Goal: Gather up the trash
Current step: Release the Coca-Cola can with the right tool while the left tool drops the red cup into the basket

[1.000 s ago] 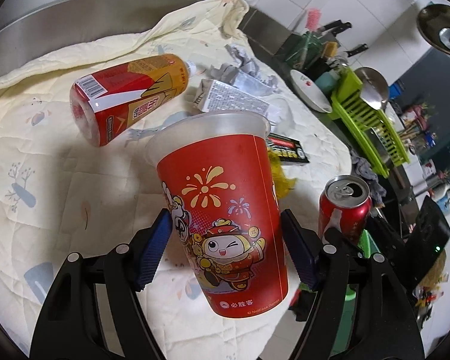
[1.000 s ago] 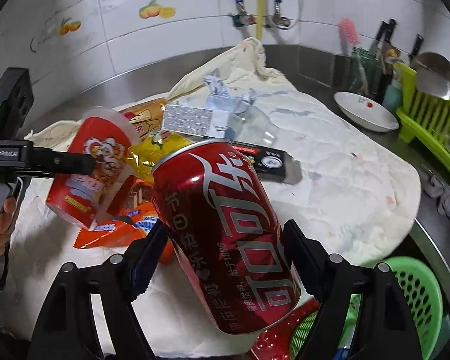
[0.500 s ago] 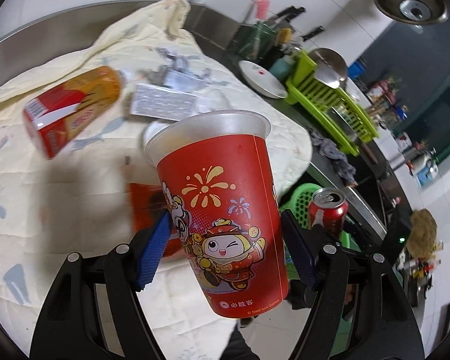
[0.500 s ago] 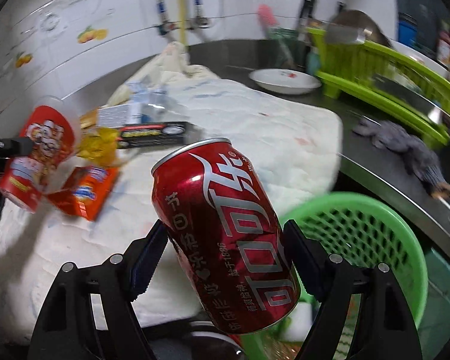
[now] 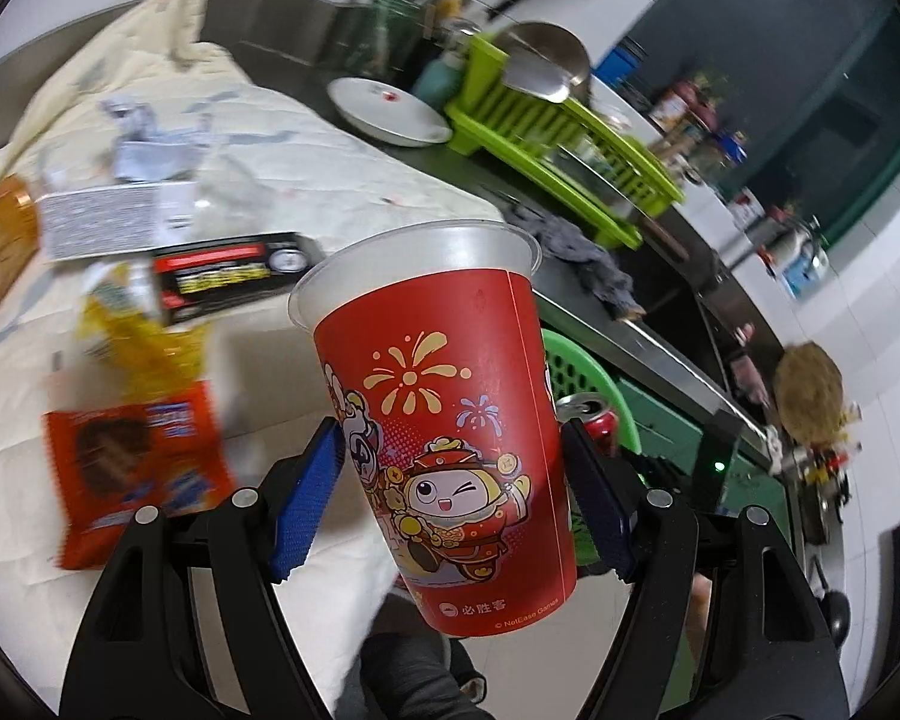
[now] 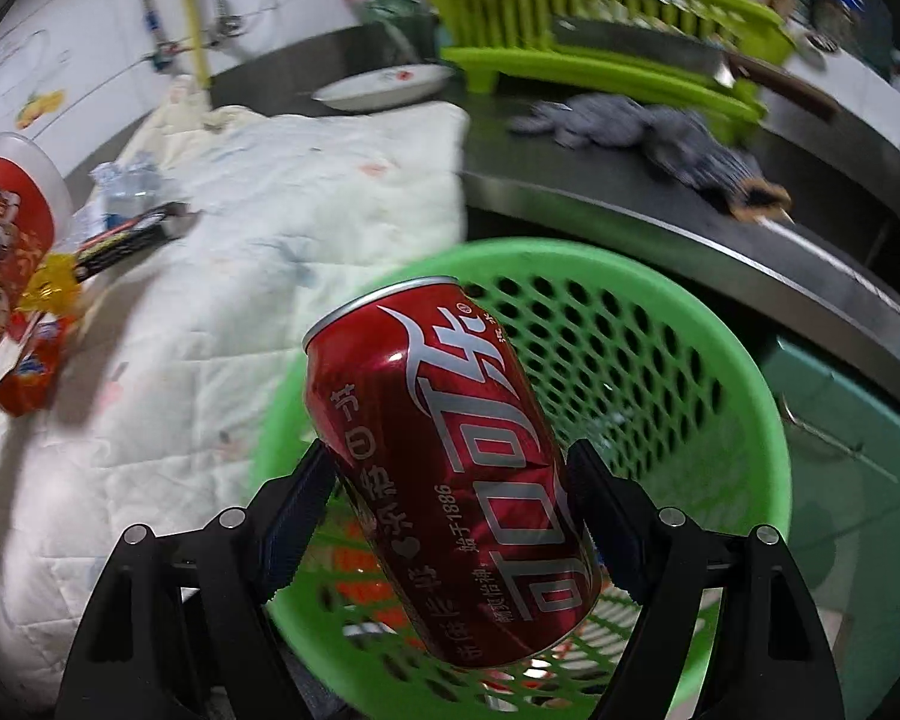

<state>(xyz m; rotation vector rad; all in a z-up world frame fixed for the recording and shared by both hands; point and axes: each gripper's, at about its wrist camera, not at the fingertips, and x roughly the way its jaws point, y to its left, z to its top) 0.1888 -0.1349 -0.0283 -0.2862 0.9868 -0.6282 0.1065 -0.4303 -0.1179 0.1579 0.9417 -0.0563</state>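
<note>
Honestly, right gripper (image 6: 450, 510) clamps the can (image 6: 450, 480) over the basket (image 6: 720, 360), left gripper (image 5: 450, 504) squeezes the cup (image 5: 444, 420) off to the side; dropped there, it'd miss.

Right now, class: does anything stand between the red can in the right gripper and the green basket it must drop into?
Nothing visible does. The right gripper holds the red can over the open mouth of the green basket, with only some trash already lying inside.
</note>
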